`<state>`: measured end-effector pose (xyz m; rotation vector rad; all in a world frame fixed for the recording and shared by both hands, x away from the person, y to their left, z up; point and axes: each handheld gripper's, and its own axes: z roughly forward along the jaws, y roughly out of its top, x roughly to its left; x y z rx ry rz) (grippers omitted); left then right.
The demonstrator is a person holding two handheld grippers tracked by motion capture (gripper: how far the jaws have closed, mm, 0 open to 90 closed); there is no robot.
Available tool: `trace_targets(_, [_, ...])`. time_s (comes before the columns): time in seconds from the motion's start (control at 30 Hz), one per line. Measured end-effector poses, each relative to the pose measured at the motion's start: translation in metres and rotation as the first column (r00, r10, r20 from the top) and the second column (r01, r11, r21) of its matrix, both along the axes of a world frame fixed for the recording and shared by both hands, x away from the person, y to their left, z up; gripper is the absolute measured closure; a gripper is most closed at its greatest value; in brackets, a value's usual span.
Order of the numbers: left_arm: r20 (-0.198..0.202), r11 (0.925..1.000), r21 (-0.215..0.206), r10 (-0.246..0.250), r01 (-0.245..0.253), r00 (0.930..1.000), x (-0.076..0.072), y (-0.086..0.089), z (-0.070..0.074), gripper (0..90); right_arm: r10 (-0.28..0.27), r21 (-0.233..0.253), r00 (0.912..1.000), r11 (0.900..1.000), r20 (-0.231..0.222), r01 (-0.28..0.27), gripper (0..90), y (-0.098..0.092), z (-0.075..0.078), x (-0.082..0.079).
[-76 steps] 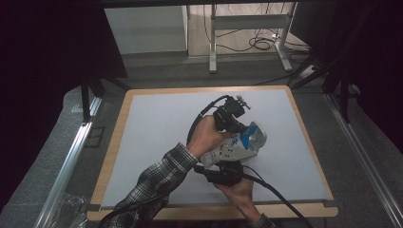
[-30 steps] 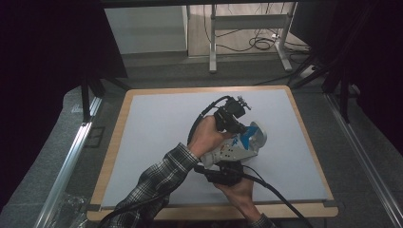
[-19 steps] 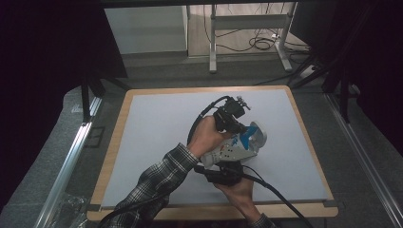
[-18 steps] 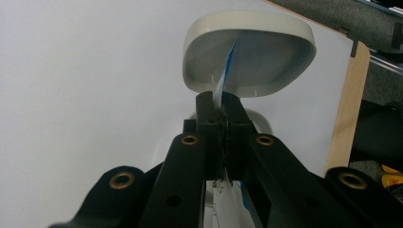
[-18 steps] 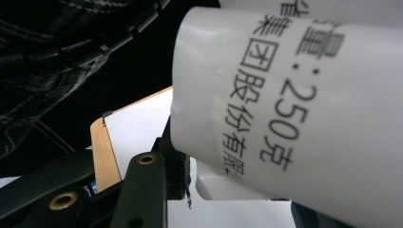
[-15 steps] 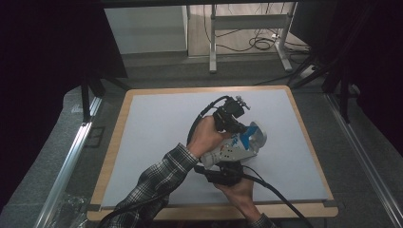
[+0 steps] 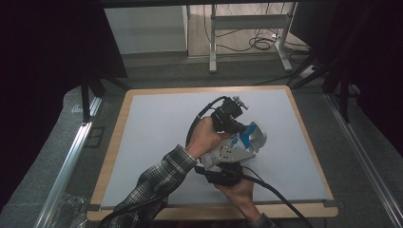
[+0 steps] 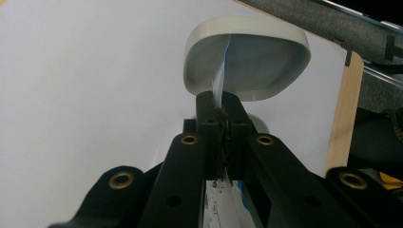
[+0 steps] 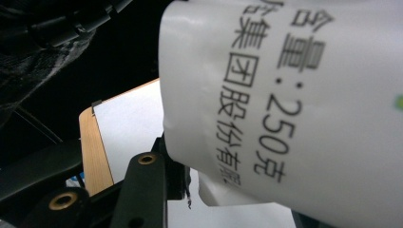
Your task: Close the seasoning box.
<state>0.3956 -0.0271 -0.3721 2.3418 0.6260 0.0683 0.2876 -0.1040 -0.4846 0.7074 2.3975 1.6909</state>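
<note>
A white pouch (image 7: pixel 227 153) with blue print hangs above the middle of the white mat, gripped from both ends. My left gripper (image 7: pixel 239 132) is shut on the pouch's thin top edge (image 8: pixel 219 78); in the left gripper view the jaws (image 8: pixel 218 102) press flat together on it. Just beyond and below sits a white bowl (image 8: pixel 256 61), partly hidden by the pouch in the high view (image 7: pixel 257 136). My right gripper (image 7: pixel 222 164) holds the pouch's lower part from the near side. In the right gripper view the pouch (image 9: pixel 285 95), printed with black characters and "250", sits between the jaws (image 9: pixel 237 199).
The white mat (image 7: pixel 157 128) lies on a wooden board (image 7: pixel 111 156) whose edge frames it. Black cables trail from both grippers toward the near edge. A plaid sleeve (image 7: pixel 152 190) crosses the near left. Metal rails run along both sides of the table.
</note>
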Motion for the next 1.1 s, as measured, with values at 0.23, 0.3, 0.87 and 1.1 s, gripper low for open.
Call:
trace_targets(0.23, [0.003, 0.9998, -0.019, -0.004, 0.004, 1.0, -0.001, 0.004, -0.002, 88.0, -0.003, -0.014, 1.0, 1.0, 0.004, 0.003, 60.7, 0.0, -0.003, 0.0])
trace_targets(0.3, [0.003, 0.9997, -0.023, -0.004, 0.004, 1.0, -0.001, 0.004, -0.002, 88.0, -0.007, -0.02, 1.0, 1.0, 0.002, 0.007, 60.7, 0.0, -0.004, 0.001])
trace_targets(0.87, [-0.004, 0.9981, -0.061, 0.0, -0.001, 1.0, -0.004, 0.013, -0.005, 87.9, -0.029, -0.063, 0.9995, 0.998, 0.011, 0.03, 60.6, 0.001, -0.01, 0.001])
trace_targets(1.1, [-0.001, 0.9978, -0.066, -0.009, 0.009, 1.0, -0.005, 0.016, -0.005, 87.9, -0.037, -0.082, 0.9991, 0.996, 0.022, 0.039, 60.6, 0.002, -0.012, 0.001])
